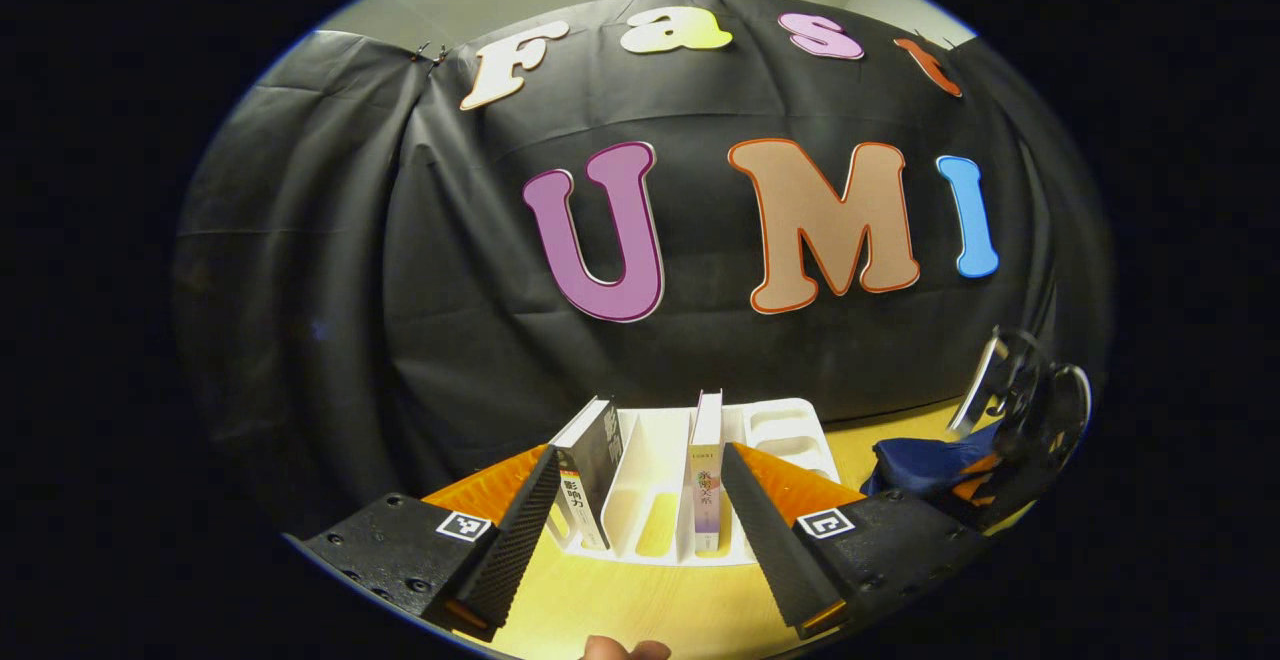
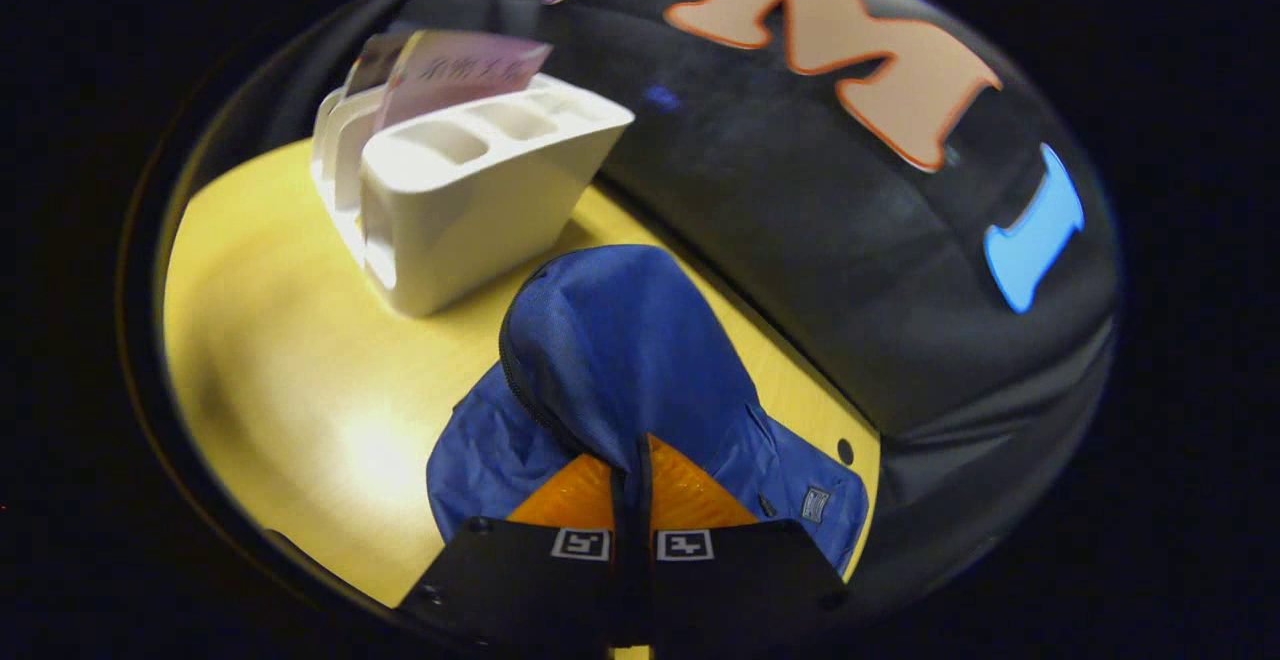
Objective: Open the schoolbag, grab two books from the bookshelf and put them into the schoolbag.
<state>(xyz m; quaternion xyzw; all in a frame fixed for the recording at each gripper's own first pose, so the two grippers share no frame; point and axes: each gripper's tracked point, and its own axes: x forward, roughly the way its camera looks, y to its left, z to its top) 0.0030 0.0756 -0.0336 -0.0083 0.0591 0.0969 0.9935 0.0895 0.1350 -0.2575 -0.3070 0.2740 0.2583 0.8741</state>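
A white bookshelf (image 1: 790, 430) stands on the table with two books upright in it: a dark one (image 1: 590, 470) leaning at the left and a white one (image 1: 706, 480) in the middle. My left gripper (image 1: 640, 455) is open just in front of the shelf, a finger on either side of the pair. The blue schoolbag (image 2: 620, 340) lies to the right of the shelf (image 2: 480, 200). My right gripper (image 2: 640, 440) rests on the bag, shut where the dark zipper line (image 2: 530, 390) ends; the pull itself is hidden.
The yellow wooden table (image 2: 280, 360) has free room in front of the shelf and left of the bag. The black cloth wall rises close behind both. A person's fingertip (image 1: 620, 648) shows at the bottom edge.
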